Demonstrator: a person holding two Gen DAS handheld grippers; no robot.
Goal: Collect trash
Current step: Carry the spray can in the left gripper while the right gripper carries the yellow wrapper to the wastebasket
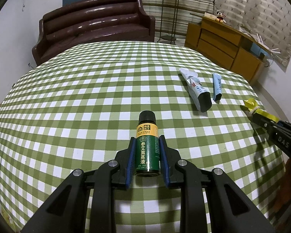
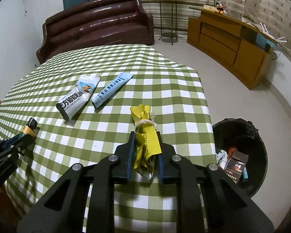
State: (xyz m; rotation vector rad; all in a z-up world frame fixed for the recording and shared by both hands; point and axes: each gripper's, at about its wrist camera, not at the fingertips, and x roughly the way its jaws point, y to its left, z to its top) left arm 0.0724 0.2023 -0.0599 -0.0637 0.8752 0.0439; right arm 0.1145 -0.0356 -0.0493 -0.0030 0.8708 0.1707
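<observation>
A small green bottle with a black cap and a yellow band lies on the green checked tablecloth, and my left gripper is shut on its body. The right wrist view shows that same bottle and left gripper at the left edge. My right gripper is shut on a crumpled yellow wrapper tied with string, low over the table's right side. Further back lie a white pouch and a pale blue sachet, side by side and untouched.
A black-lined bin stands on the floor right of the table, holding a dark cigarette box and other scraps. A brown sofa sits behind the table and a wooden cabinet at the back right.
</observation>
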